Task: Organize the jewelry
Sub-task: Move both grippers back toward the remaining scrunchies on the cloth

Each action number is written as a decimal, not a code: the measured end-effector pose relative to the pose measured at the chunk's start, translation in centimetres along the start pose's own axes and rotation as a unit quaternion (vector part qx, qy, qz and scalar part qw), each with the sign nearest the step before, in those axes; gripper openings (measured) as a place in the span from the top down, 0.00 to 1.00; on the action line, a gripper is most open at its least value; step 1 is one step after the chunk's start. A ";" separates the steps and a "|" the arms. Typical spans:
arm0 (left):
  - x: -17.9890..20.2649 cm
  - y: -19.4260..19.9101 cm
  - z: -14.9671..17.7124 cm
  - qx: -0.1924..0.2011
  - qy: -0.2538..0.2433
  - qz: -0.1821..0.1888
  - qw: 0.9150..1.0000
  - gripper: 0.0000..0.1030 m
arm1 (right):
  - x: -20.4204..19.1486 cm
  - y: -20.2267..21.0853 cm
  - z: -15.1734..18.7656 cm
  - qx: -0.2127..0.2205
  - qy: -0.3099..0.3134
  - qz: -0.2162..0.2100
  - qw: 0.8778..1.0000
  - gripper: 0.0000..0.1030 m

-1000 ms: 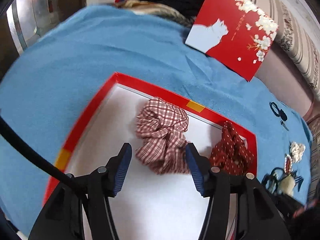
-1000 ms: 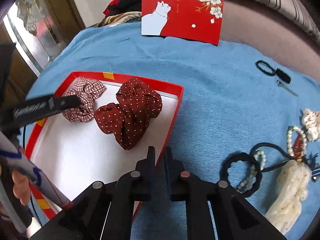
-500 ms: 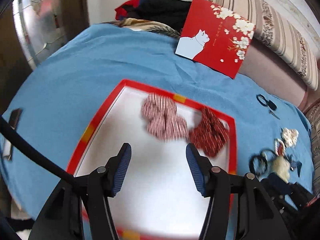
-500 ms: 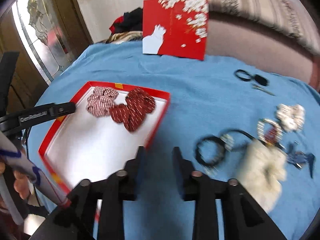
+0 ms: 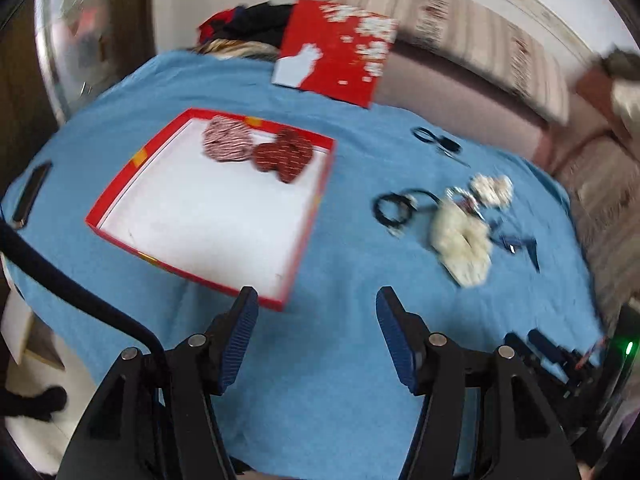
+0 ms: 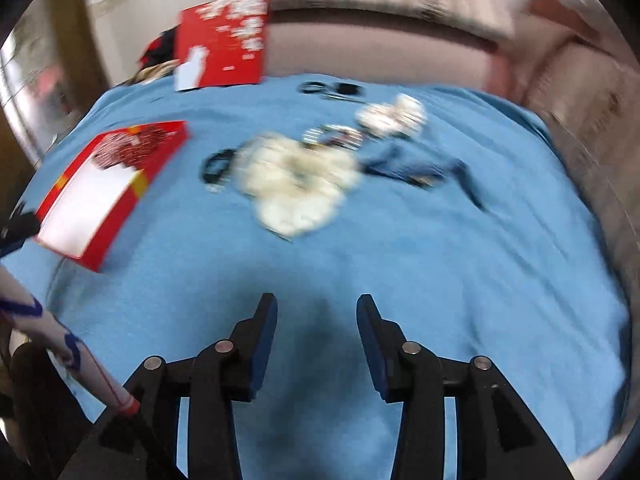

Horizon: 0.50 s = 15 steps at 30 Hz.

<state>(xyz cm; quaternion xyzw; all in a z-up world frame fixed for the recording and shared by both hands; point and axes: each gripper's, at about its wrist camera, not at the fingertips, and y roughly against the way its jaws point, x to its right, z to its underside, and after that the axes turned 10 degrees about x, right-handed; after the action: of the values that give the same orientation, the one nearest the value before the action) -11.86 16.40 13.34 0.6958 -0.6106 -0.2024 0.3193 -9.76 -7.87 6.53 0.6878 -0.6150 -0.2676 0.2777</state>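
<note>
At the far left of the blue-covered desk (image 5: 328, 344) sits the red-rimmed tray (image 5: 320, 204), and two fabric scrunchies already lie in its far corner: a red-and-white checked scrunchie (image 5: 226, 144) touching a dark red dotted scrunchie (image 5: 286, 156) to its right. The rest of the tray's white floor is bare. Right of the tray, well apart from it, the unsorted pile waits on the cloth: a black hair tie (image 5: 394, 210), then a cream fluffy scrunchie (image 5: 460, 246), a beaded bracelet too blurred to detail, a small white flower-like piece (image 5: 492, 190) and some dark blue clips (image 5: 518, 244); a black loop with a clip (image 5: 434, 142) lies farther back. The left claw (image 5: 316, 336) hangs over bare cloth just off the tray's near corner, jaws wide and with nothing in them, having just eased a little wider. The right claw (image 6: 316, 344) also hovers over bare cloth, short of the cream fluffy scrunchie (image 6: 296, 184), its jaws about half apart, empty, and just opened from nearly closed. This looks like the changeover between items: two pieces delivered, both claws heading for the pile. The next move likely calls for lowering one claw over a single piece, probably the cream scrunchie or black tie, without snagging the tangled neighbours.
</note>
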 end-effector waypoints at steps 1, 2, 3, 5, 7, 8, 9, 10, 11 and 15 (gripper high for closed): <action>0.8 0.3 0.5 0.001 -0.013 -0.001 1.000 0.41 | 1.1 0.3 0.5 -0.001 -0.013 0.005 1.000 0.56; 1.6 0.5 0.9 0.000 -0.026 0.000 1.000 0.41 | 1.8 0.6 1.0 -0.001 -0.021 0.009 1.000 0.56; 2.4 0.8 1.4 -0.001 -0.037 0.002 0.999 0.41 | 2.3 0.8 1.4 -0.002 -0.028 0.012 1.000 0.56; 3.4 1.3 2.2 -0.004 -0.054 0.003 0.999 0.41 | 3.6 1.2 2.2 -0.002 -0.043 0.016 0.999 0.56; 4.4 1.7 2.7 -0.002 -0.073 0.003 0.997 0.41 | 4.2 1.2 2.6 -0.002 -0.053 0.018 0.998 0.56; 4.8 1.9 2.9 -0.001 -0.080 0.001 0.997 0.41 | 4.5 1.3 2.8 -0.003 -0.057 0.019 0.998 0.56; 5.0 2.0 3.0 0.000 -0.084 0.000 0.996 0.41 | 4.7 1.3 3.0 -0.003 -0.061 0.018 0.998 0.56; 5.2 2.1 3.1 0.001 -0.085 0.001 0.996 0.41 | 4.8 1.4 3.1 -0.003 -0.063 0.017 0.998 0.56; 5.4 2.2 3.1 0.001 -0.086 0.002 0.996 0.41 | 4.7 1.4 3.3 -0.002 -0.063 0.017 0.998 0.56; 6.0 2.5 3.4 -0.001 -0.089 0.004 0.996 0.41 | 4.9 1.5 3.6 0.002 -0.062 0.017 0.998 0.56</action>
<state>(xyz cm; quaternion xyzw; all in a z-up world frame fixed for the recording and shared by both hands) -14.92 9.74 13.30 0.6721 -0.6396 -0.2627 0.2650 -12.90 -13.06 4.97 0.6601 -0.6429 -0.3040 0.2418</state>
